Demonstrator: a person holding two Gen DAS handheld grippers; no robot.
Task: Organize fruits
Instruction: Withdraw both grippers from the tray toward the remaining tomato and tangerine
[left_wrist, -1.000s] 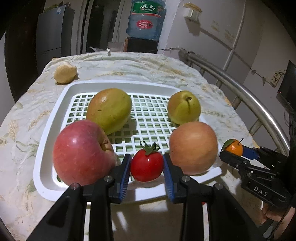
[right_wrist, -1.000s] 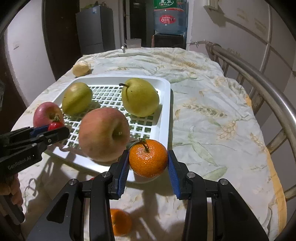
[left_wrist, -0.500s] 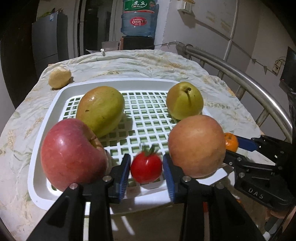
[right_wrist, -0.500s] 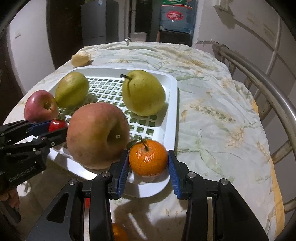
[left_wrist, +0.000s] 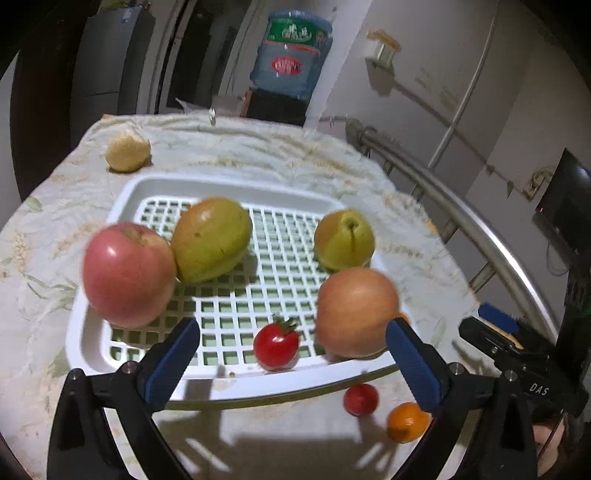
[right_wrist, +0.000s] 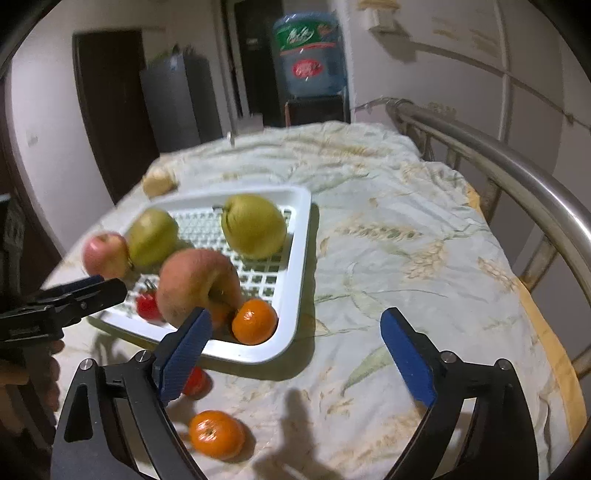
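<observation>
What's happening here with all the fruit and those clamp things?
A person holds a clamp tool in each hand and is sorting fruit into a white slotted tray. Both tools have just opened: the left gripper has let go of a cherry tomato, now lying in the tray, and the right gripper has released a tangerine in the tray's near corner. Apples and pears already sit inside. Another tomato, another tangerine and a pale round fruit are still on the cloth.

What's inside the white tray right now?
White tray holds a red apple, mango, pear, paler apple, tomato and tangerine. Anything behind the fruit is hidden.
</observation>
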